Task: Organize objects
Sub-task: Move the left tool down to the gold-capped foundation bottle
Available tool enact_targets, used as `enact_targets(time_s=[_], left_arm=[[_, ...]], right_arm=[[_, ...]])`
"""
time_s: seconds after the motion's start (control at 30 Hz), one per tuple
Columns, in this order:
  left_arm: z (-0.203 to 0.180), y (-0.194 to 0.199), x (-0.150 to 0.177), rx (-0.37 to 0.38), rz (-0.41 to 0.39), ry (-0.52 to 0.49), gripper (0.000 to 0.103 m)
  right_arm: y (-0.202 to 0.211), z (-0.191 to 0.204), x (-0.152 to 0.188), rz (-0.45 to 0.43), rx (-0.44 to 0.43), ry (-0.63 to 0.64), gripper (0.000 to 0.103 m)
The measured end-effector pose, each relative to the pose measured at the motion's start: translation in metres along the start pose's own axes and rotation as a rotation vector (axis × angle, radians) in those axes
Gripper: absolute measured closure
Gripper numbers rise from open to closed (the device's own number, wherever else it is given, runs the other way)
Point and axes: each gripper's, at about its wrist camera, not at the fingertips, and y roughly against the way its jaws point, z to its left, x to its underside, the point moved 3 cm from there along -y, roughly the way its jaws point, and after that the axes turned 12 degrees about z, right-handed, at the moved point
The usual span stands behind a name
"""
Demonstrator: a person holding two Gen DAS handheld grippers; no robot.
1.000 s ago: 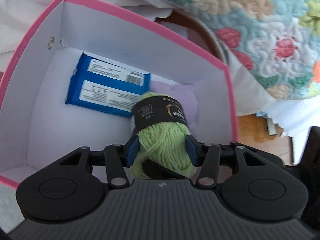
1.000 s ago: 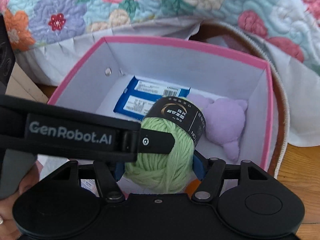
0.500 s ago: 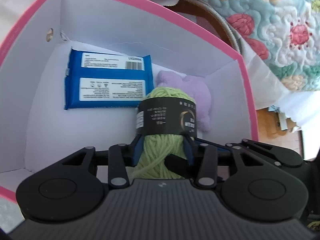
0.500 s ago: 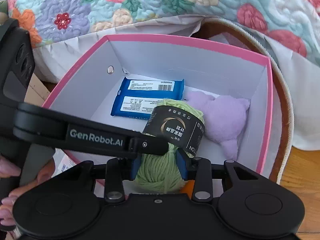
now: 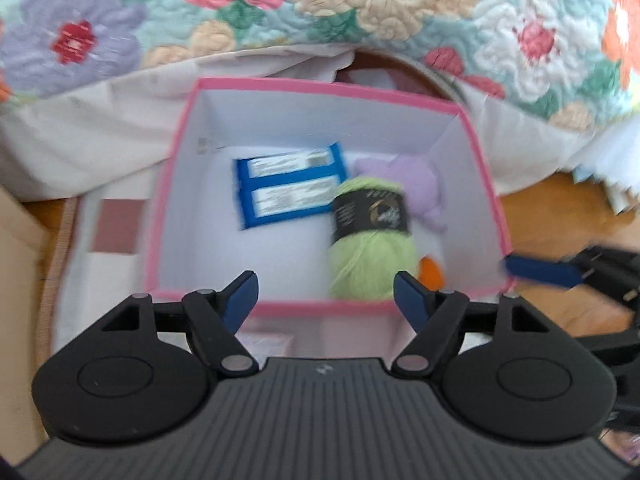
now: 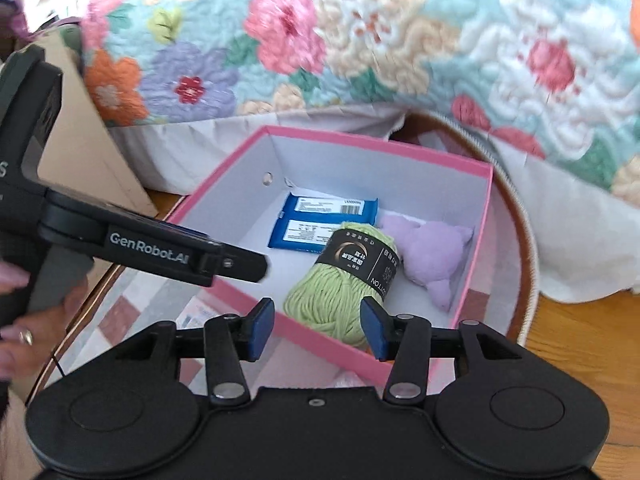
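2 claws, both mine, and neither grips anything: my left claw (image 5: pixel 323 295) is spreading its jaws above the box's near rim with nothing between them, and my right claw (image 6: pixel 317 327) is spreading too, its pads clear of the yarn.

The green yarn ball (image 6: pixel 343 280) lies in the pink box (image 6: pixel 478 240), toward the near right corner, touching the purple plush toy (image 6: pixel 430 250) along the right wall. 1 blue packet (image 6: pixel 320 226) lies flat near the far left corner. Something orange (image 5: pixel 431 274) shows beside the yarn in the left view; I cannot tell what it is.

To finish the release well, I judge both claws should lift straight up before swinging aside, so no finger snags loose strands or clips the rim.

Around the box: a flowered quilt (image 6: pixel 360 40), a round basket rim (image 6: pixel 524 240) and a cardboard panel (image 6: pixel 88 152). My left claw's arm crosses in front of the right view.
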Motion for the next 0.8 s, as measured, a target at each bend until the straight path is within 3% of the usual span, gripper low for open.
enact_targets(time_s=[0.1,0.4,0.6,0.8], left_arm=[[0.005,0.021,0.011,-0.026,0.026,0.01,0.029],[0.004,0.082,0.055,0.003,0.038,0.034,0.024],[-0.005,0.103,0.088,0.008,0.038,0.038,0.022],[-0.023,0.116,0.117,0.021,0.041,0.014,0.018]], right_arm=[[0.02,0.01,0.003,-0.002,0.021,0.031,0.043],[0.066,0.05,0.009,-0.018,-0.002,0.155,0.032],[0.094,0.071,0.031,-0.025,-0.02,0.246,0.024],[0.109,0.077,0.057,0.023,-0.007,0.346,0.017]])
